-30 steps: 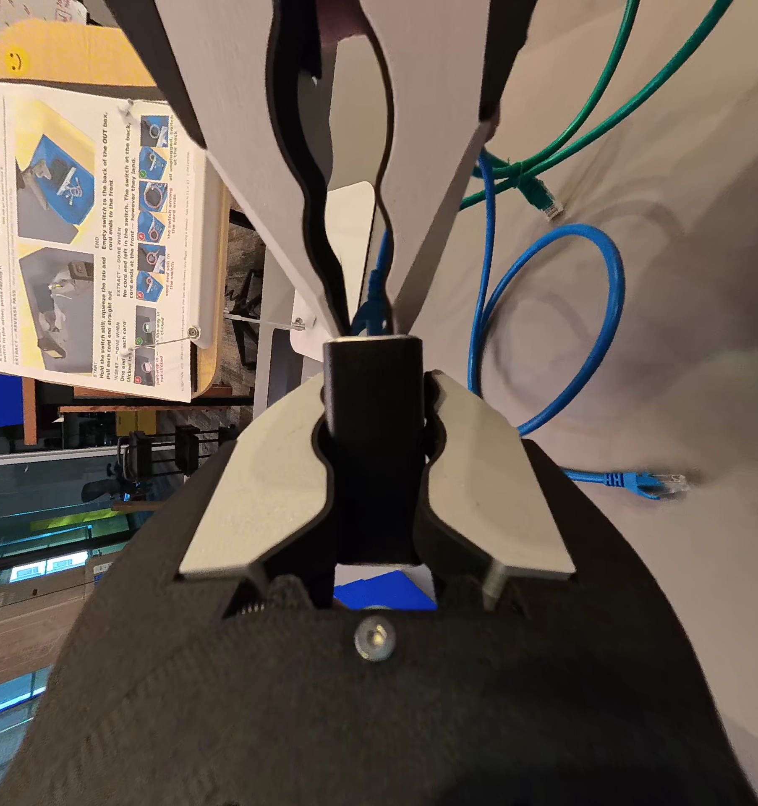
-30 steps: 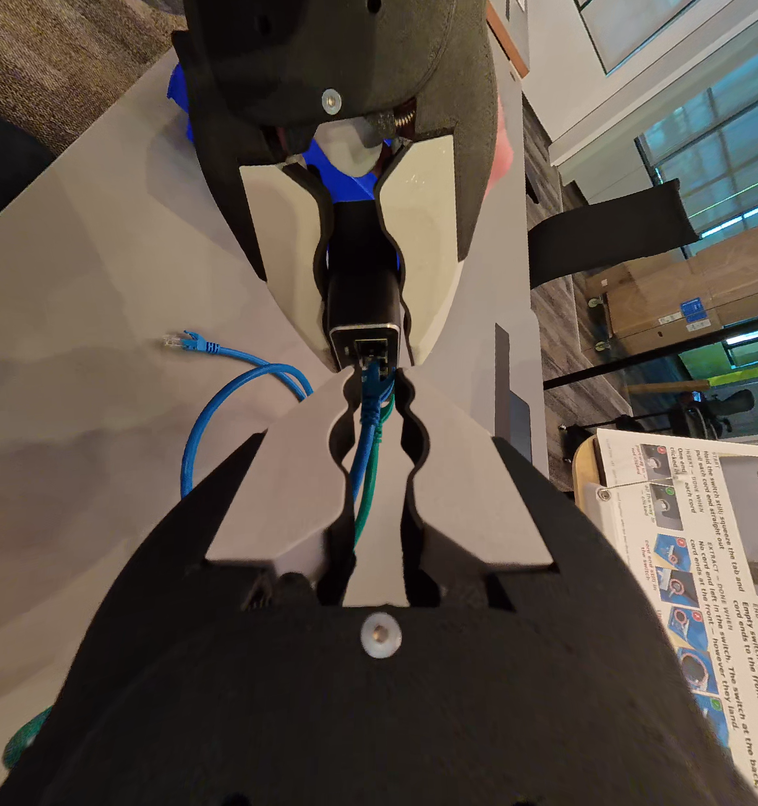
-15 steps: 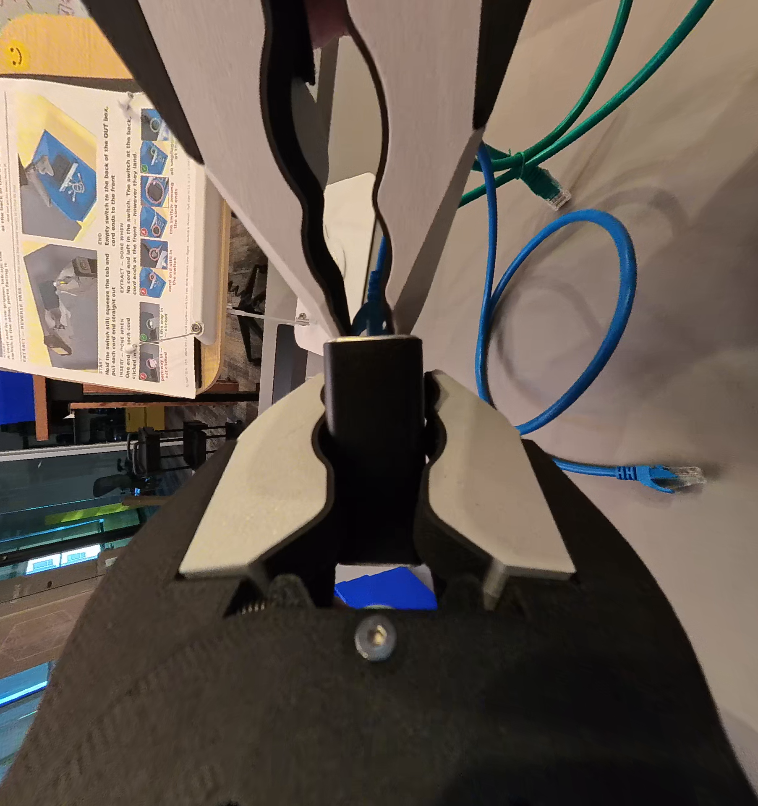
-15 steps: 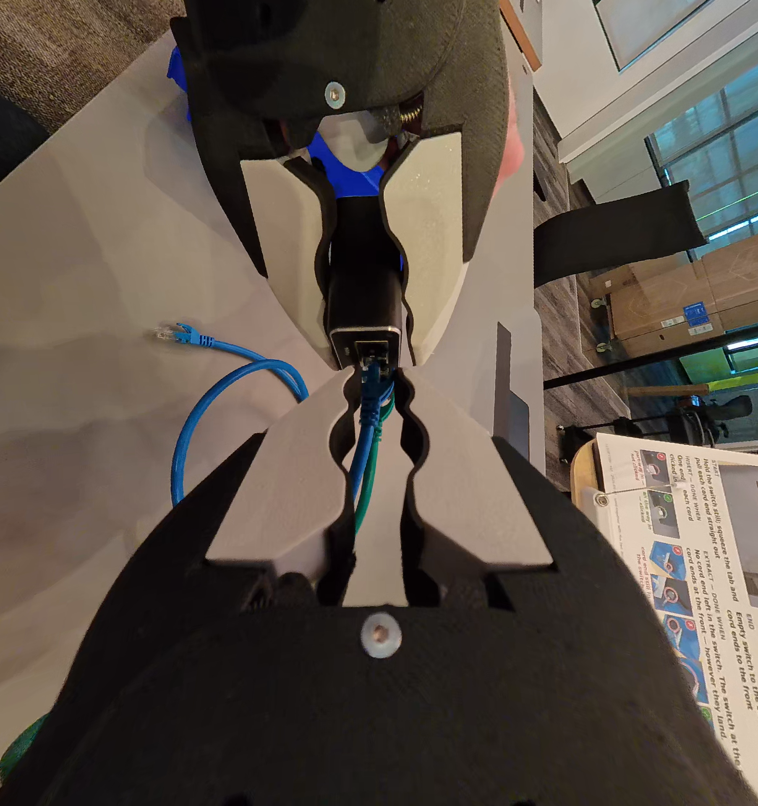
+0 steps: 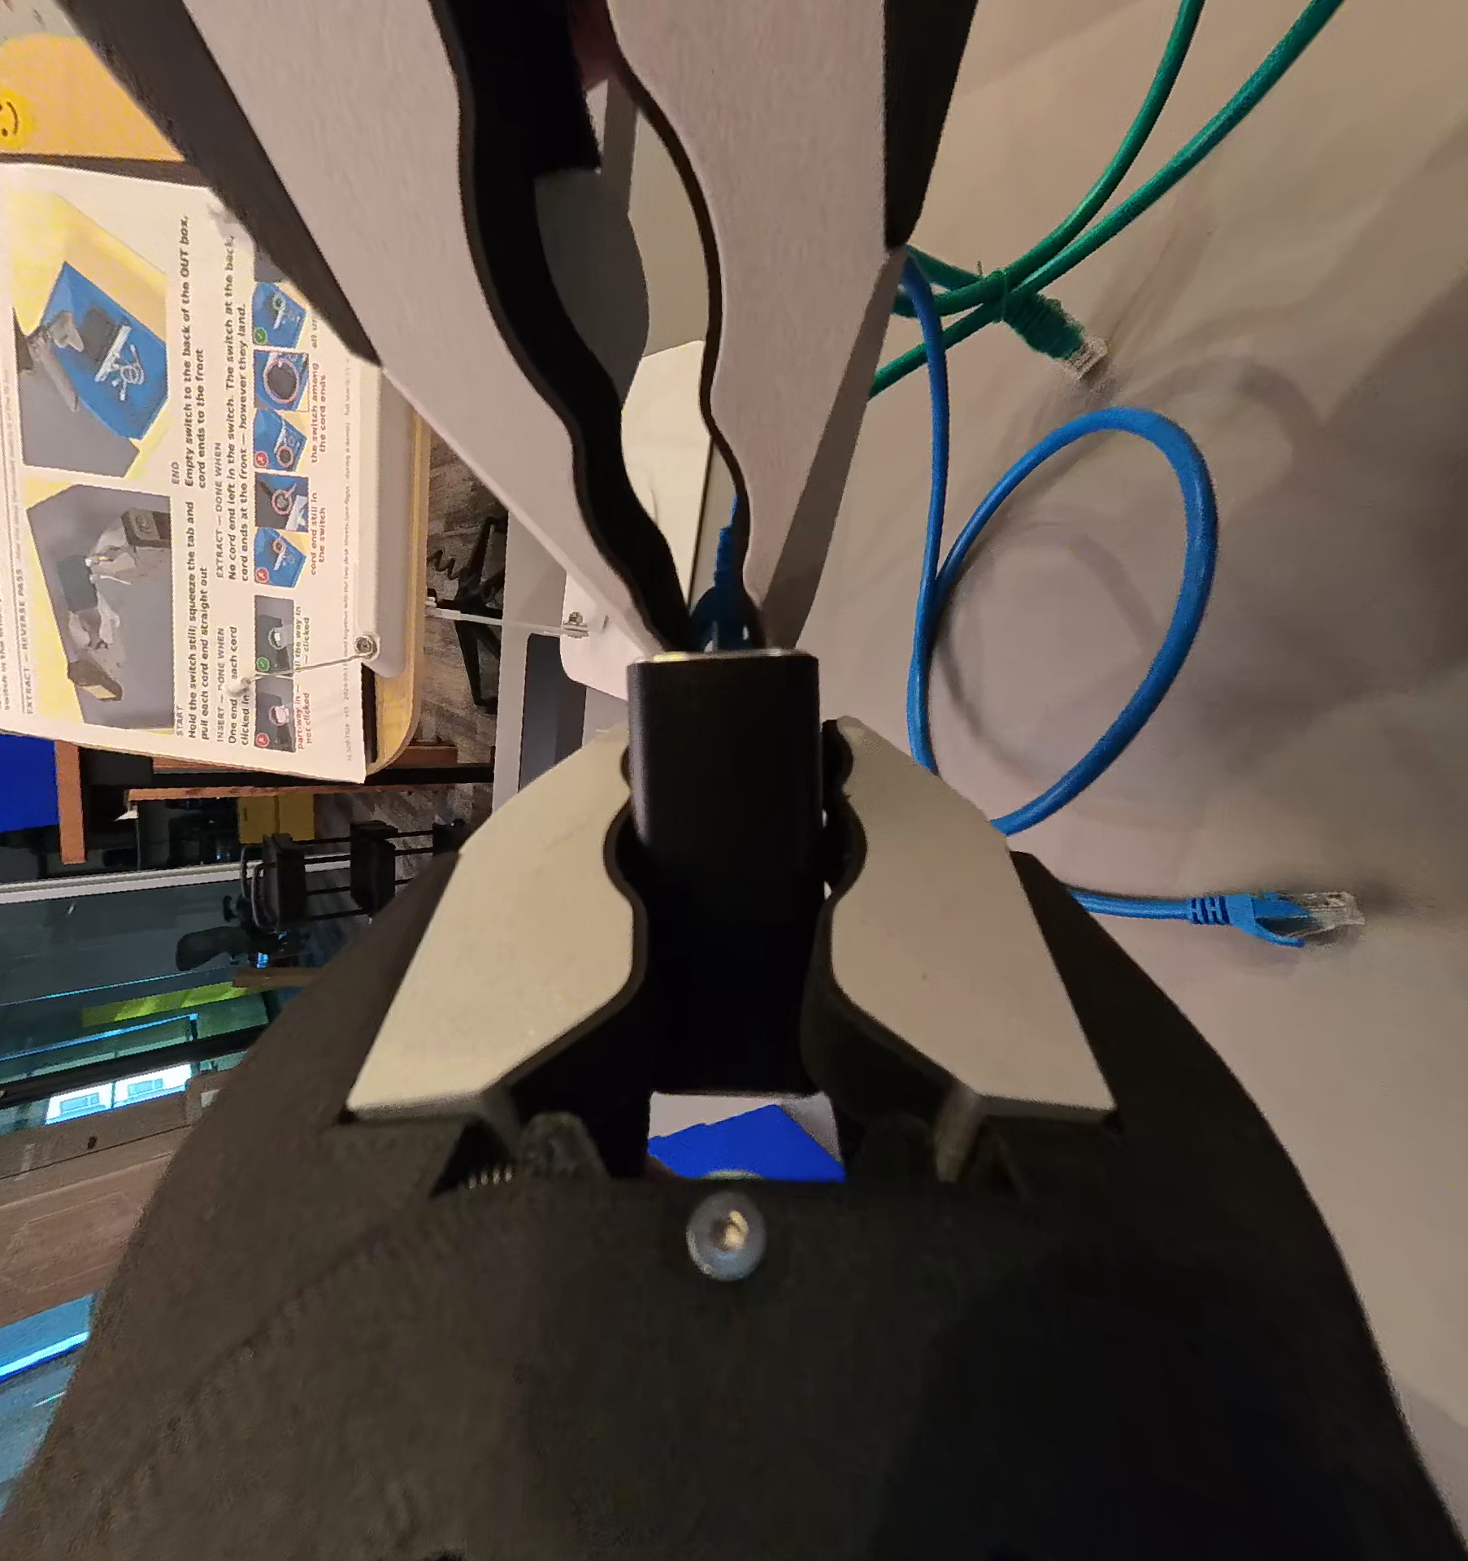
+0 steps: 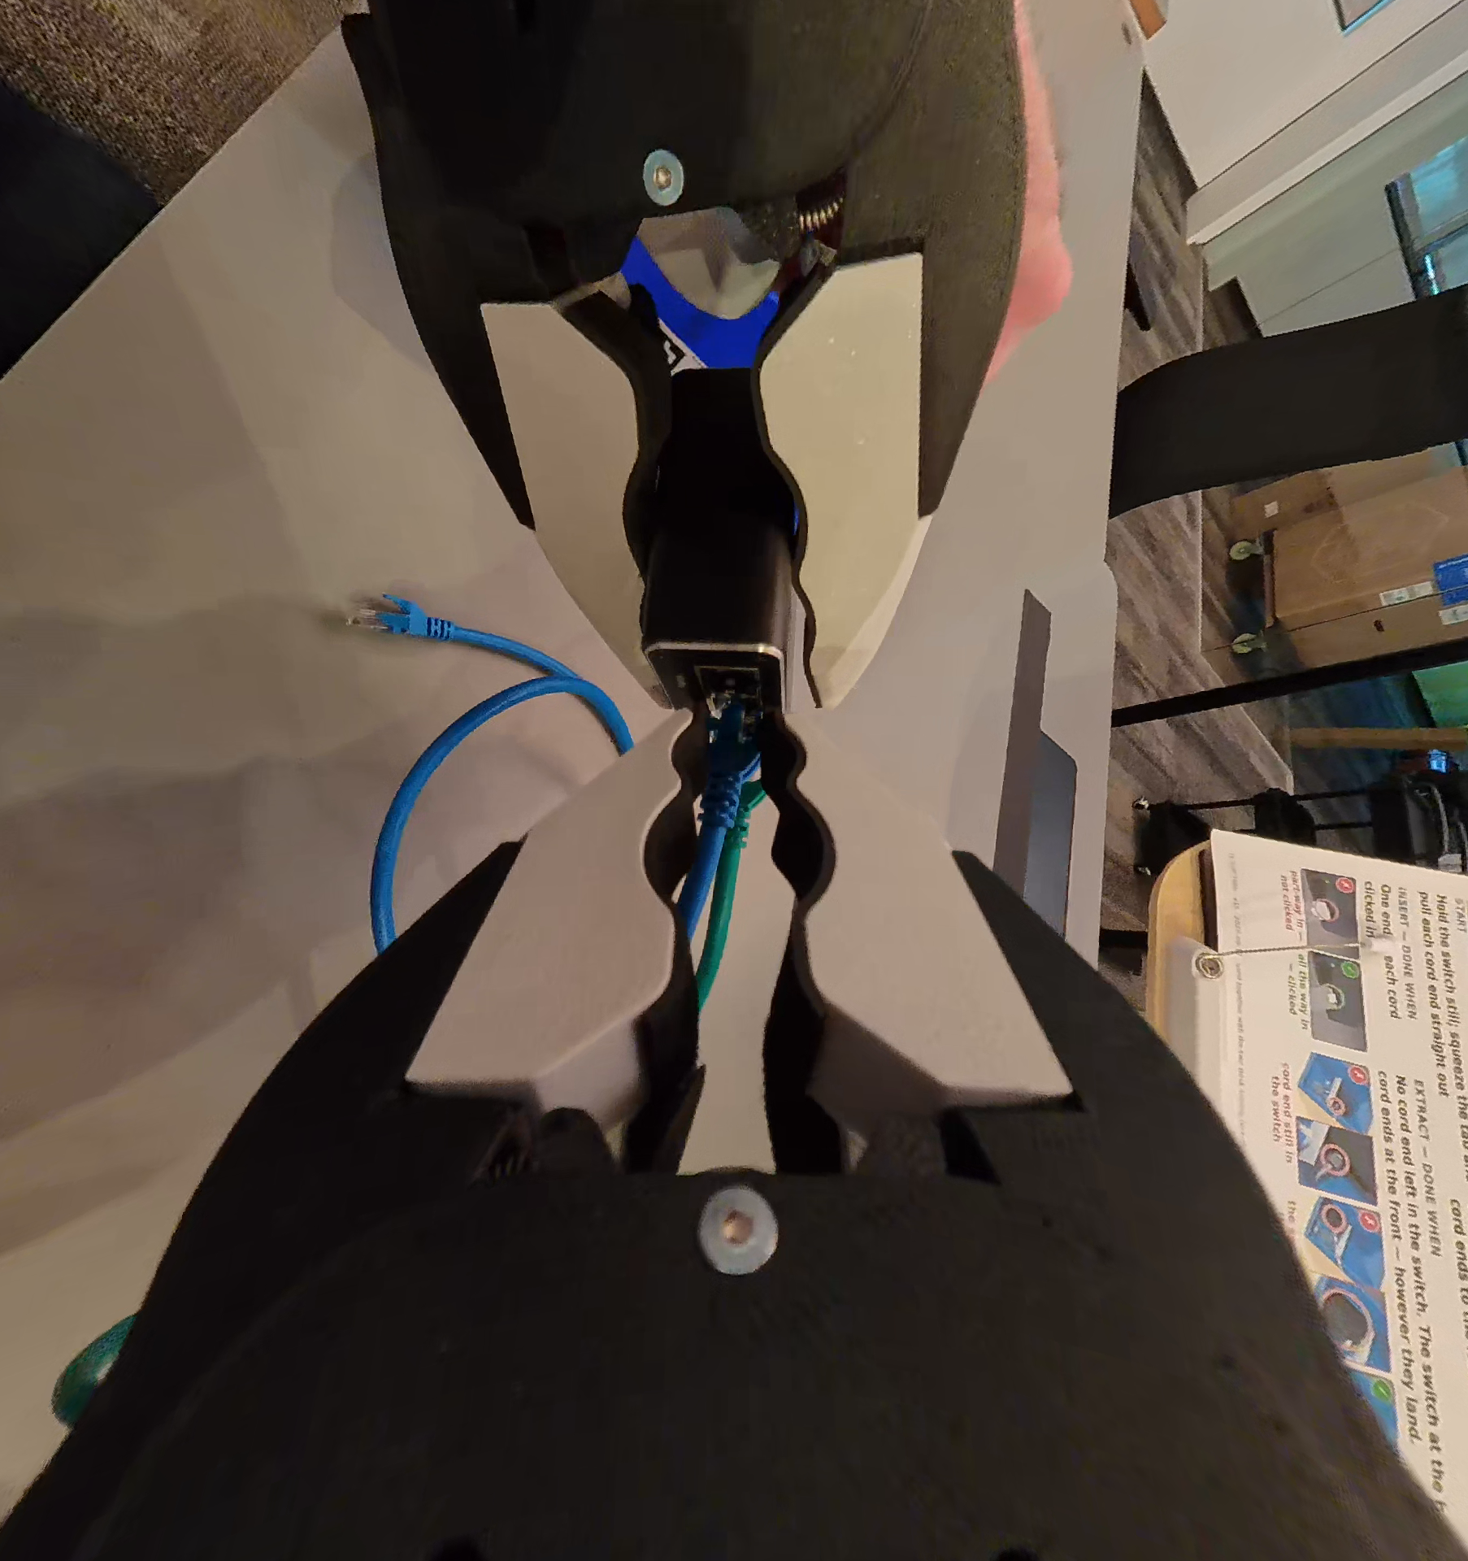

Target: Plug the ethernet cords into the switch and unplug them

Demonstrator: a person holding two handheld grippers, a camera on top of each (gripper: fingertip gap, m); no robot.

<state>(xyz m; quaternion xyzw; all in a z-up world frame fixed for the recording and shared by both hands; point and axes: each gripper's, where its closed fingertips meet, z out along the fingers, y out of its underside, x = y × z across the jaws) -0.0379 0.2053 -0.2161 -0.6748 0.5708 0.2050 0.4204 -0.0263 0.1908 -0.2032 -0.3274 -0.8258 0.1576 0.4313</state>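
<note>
Your left gripper (image 5: 726,726) had its jaws clamped on the switch (image 5: 726,811), while your right gripper (image 6: 735,743) had its jaws pinched narrow on the blue plug (image 6: 726,743) right at the port. Any sideways twist there could've jammed it or snapped the tab.

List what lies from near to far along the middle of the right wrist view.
right tool, closed on the blue cord's plug → black switch with that plug at its port → left tool clamping the switch.
</note>
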